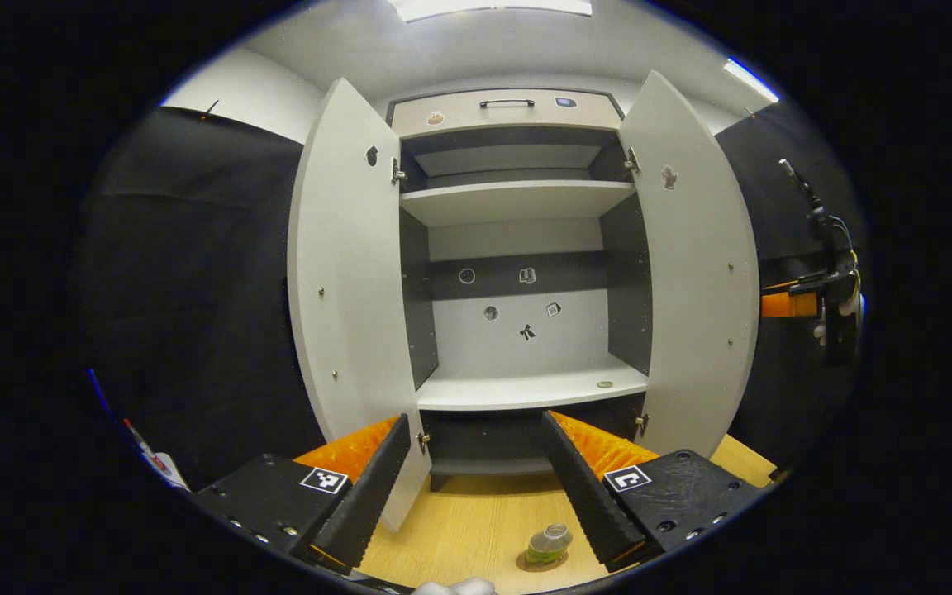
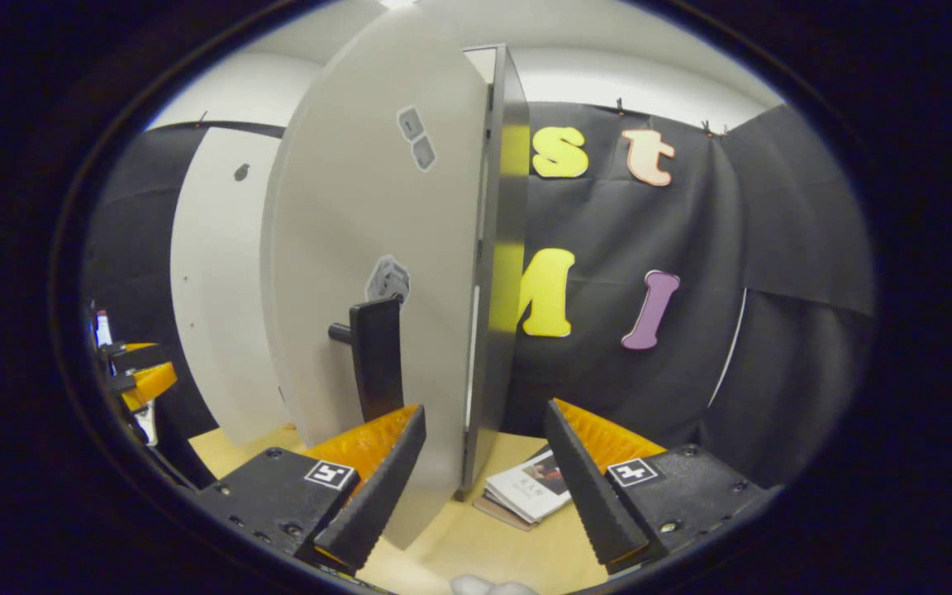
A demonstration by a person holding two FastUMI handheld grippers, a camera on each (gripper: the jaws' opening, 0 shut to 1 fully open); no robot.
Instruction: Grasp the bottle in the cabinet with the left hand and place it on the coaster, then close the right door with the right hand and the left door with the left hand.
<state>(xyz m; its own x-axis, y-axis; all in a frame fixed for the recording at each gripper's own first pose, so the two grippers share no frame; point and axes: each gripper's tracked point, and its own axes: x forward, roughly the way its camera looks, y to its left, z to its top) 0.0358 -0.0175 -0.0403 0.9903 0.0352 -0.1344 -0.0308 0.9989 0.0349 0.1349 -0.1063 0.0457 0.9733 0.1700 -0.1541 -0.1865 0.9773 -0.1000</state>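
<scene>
A: Where is the small clear plastic bottle (image 1: 549, 543) at this moment?

B: In the left gripper view it stands upright on the round brown coaster (image 1: 542, 562), on the light wooden table (image 1: 476, 521), at about 6 o'clock. It is just beside the inner edge of one finger of the left gripper (image 1: 473, 487), but I cannot tell if it touches.

A: And the left gripper itself?

B: Its fingers are spread wide apart and hold nothing. Between them I see the white cabinet with dark inner walls (image 1: 517, 273), with both doors standing open. The left white door (image 1: 348, 289) is at 9 o'clock of the cabinet, the right white door (image 1: 695, 281) at 3 o'clock. A small round thing (image 1: 604, 384) lies on the lower shelf.

A: What about the right gripper (image 2: 484, 487)?

B: Its fingers are also spread, gripping nothing. In the right gripper view the right door (image 2: 377, 248) rises at 12 o'clock, and its black handle (image 2: 375, 355) is just above one finger. A stack of booklets (image 2: 525, 492) lies on the table between the fingers. The left gripper (image 2: 133, 376) appears far off at 9 o'clock.
</scene>
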